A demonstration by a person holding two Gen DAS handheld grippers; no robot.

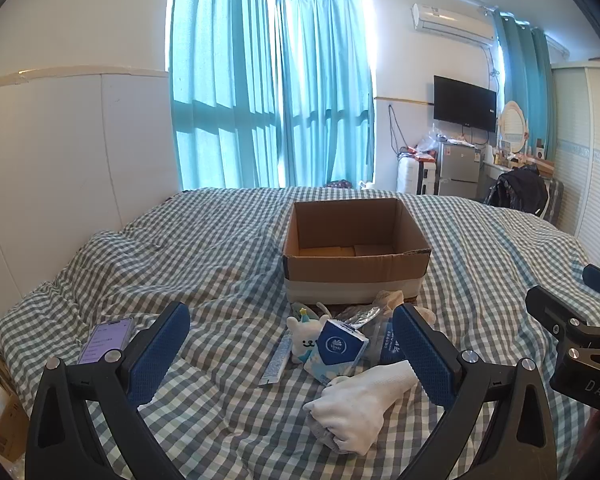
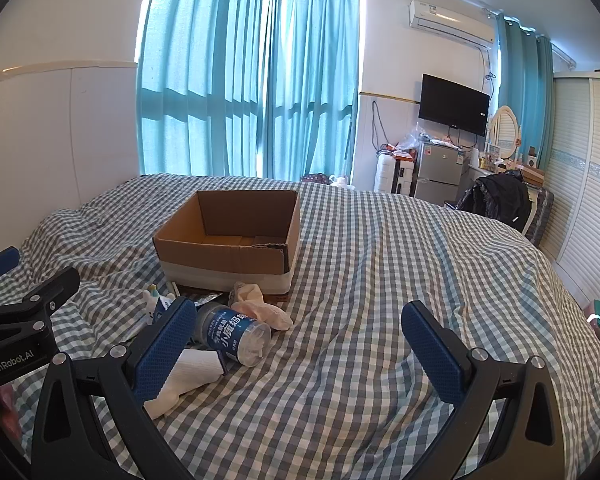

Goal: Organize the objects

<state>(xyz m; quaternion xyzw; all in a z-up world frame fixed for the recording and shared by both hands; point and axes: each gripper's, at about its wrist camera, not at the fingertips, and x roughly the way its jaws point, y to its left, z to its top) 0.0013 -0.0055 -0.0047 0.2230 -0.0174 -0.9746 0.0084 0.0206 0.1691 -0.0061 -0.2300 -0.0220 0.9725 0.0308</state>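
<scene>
An open, empty cardboard box [image 1: 356,258] stands on the checked bed; it also shows in the right wrist view [image 2: 228,252]. In front of it lies a small pile: a white rolled sock [image 1: 360,408], a blue tissue pack [image 1: 336,348], a white plush toy [image 1: 304,338], a thin blue sachet [image 1: 278,360], a clear blue-labelled jar [image 2: 236,334] and a beige sock [image 2: 260,306]. My left gripper [image 1: 292,344] is open above the pile. My right gripper [image 2: 300,334] is open, with the pile at its left finger.
A phone [image 1: 106,338] lies on the bed at the left. The checked bedcover [image 2: 380,280] spreads wide to the right. A wall panel stands at the left, curtains behind, and a fridge [image 2: 440,176], TV and wardrobe at the far right.
</scene>
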